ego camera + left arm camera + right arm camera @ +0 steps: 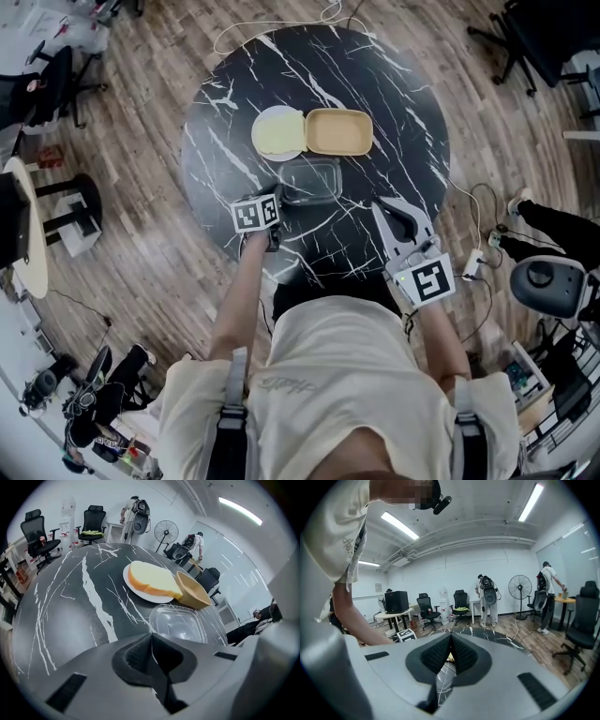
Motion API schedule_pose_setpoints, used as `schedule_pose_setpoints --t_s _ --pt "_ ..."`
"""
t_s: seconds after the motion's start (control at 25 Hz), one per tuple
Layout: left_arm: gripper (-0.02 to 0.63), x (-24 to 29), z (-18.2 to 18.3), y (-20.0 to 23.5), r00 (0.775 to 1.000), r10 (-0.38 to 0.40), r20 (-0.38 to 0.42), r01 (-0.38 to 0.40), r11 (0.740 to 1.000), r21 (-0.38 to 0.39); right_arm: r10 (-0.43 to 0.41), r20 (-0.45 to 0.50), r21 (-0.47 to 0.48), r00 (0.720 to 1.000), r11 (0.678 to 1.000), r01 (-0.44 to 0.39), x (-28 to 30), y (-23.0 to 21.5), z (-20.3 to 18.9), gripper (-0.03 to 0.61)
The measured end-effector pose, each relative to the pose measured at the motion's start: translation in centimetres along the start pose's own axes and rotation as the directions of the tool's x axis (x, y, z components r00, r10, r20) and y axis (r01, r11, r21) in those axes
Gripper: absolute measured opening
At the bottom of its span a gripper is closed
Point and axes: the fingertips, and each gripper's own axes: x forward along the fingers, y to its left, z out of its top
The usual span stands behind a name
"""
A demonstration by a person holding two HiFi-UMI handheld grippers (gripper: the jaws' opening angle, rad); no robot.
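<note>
Black rubber pads of the left gripper (151, 637) are pressed together with nothing between them. It hangs low over the near edge of the dark marble table (70, 602), its tip just beside the near left corner of a clear plastic tray (178, 623). Whether it touches the tray I cannot tell. The right gripper (451, 641) is likewise closed to a thin slit and grips nothing. It is held higher, at the table's near right side, apart from the tray, and looks out level over the room.

The tray lies empty. Just beyond it stands a white plate (145, 597) with a thick slice of pale bread (152, 579) lying on it. Close against the plate's right side is a tan box (192, 592), open and empty. So the bread is on its plate, in neither container, and both containers are bare; nothing is in hand.

Farther off are office chairs (93, 524), a standing fan (166, 530) and people (488, 595) near the far wall.
</note>
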Motion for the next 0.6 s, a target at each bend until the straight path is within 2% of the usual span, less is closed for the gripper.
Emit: schedule_pose_setpoints --t_s 0.12,0.32,0.6 --pt "0.019 -0.1 0.0 -0.1 1.000 -0.006 0.017 0.006 1.000 0.019 -0.013 0.007 -0.004 1.000 1.000 0.013 -0.3 0.0 0.1 0.005" --pt "0.018 -0.9 0.4 -1.2 0.998 0.007 0.064 -0.018 0.987 0.160 -0.025 0.006 -0.021 1.000 0.999 0.025 -0.8 0.4 0.2 0.006" --pt "0.017 -4.1 1.4 -3.4 0.988 -0.013 0.157 -0.031 0.962 0.273 -0.027 0.020 -0.049 0.999 0.998 0.028 -1.1 1.1 1.0 0.005"
